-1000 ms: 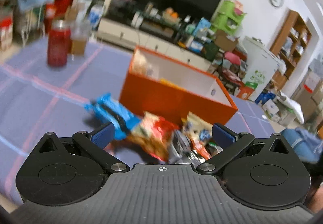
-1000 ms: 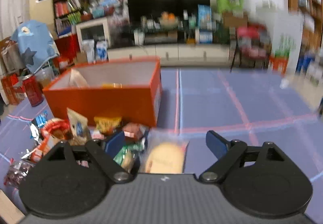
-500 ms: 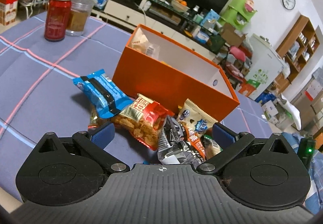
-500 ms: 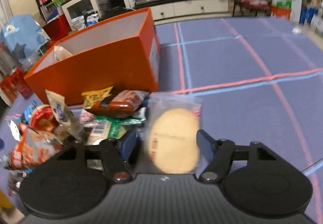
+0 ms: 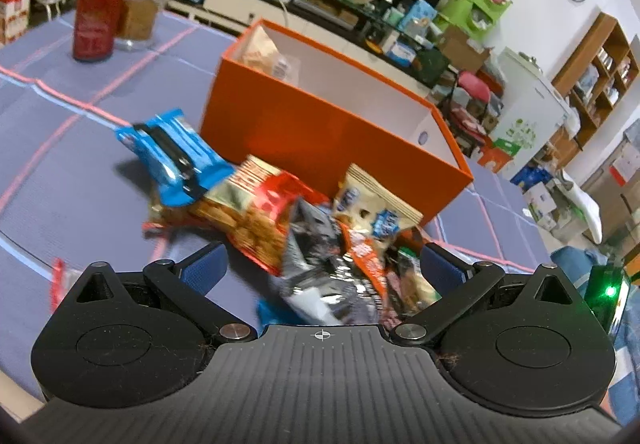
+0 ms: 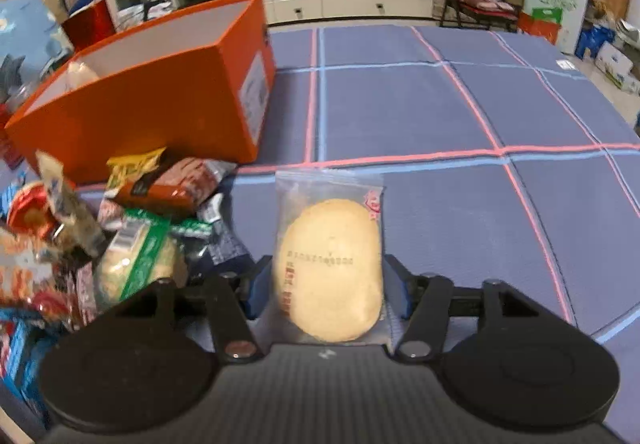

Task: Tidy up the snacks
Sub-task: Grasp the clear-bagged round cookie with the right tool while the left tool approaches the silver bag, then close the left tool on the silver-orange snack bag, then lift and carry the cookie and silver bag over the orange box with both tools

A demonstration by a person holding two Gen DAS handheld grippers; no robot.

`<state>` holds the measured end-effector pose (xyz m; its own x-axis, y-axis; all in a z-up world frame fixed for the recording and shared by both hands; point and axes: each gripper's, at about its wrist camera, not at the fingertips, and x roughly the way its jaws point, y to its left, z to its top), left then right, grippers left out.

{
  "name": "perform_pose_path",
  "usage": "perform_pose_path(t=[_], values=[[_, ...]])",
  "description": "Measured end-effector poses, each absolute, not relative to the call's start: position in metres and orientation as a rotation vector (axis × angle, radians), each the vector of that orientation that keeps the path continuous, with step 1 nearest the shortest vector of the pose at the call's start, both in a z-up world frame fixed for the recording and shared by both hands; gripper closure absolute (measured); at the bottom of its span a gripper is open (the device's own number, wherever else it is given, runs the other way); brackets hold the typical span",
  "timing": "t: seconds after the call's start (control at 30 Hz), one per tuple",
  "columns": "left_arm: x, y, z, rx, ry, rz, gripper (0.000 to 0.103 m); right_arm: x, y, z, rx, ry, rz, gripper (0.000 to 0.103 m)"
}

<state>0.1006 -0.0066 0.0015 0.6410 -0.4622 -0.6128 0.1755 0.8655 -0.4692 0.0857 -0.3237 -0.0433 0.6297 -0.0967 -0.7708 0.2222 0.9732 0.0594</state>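
Since a second ago, the right gripper point(image 6: 328, 286) has dropped over a clear-wrapped cracker point(image 6: 334, 268) and its jaws have been closing; they now sit against the wrapper's sides. The left gripper point(image 5: 322, 264) hangs open above the snack pile point(image 5: 304, 228) beside the orange box point(image 5: 320, 131) on the bench point(image 6: 440, 115). Only a packet or two shows inside the box, so most sorting seems left.
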Motion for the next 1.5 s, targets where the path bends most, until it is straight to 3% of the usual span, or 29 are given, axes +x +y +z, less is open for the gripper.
perform_pose_path(t=[0.27,0.33,0.53,0.63,0.7,1.27,1.5], values=[[0.115,-0.027,-0.022,-0.361,0.872,-0.349,0.018,0.081,-0.321,-0.046,0.120,0.850,-0.160,0.036],[0.116,-0.030,-0.026,-0.355,0.885,-0.345,0.026,0.080,-0.322,-0.046,0.118,0.842,-0.159,0.035],[0.115,-0.032,-0.027,-0.333,0.905,-0.379,0.064,0.082,-0.323,-0.044,0.125,0.867,-0.164,0.038],[0.113,-0.035,-0.022,-0.297,0.891,-0.395,0.068,0.082,-0.321,-0.043,0.115,0.877,-0.151,0.039],[0.110,-0.035,-0.017,-0.274,0.870,-0.400,0.076,0.083,-0.320,-0.042,0.114,0.880,-0.149,0.040],[0.080,-0.032,0.042,0.002,0.583,-0.353,0.080,0.050,-0.277,0.021,-0.126,0.555,-0.157,0.041],[0.098,-0.028,0.039,0.058,0.595,-0.248,0.080,0.051,-0.265,0.027,-0.148,0.533,-0.121,0.042]])
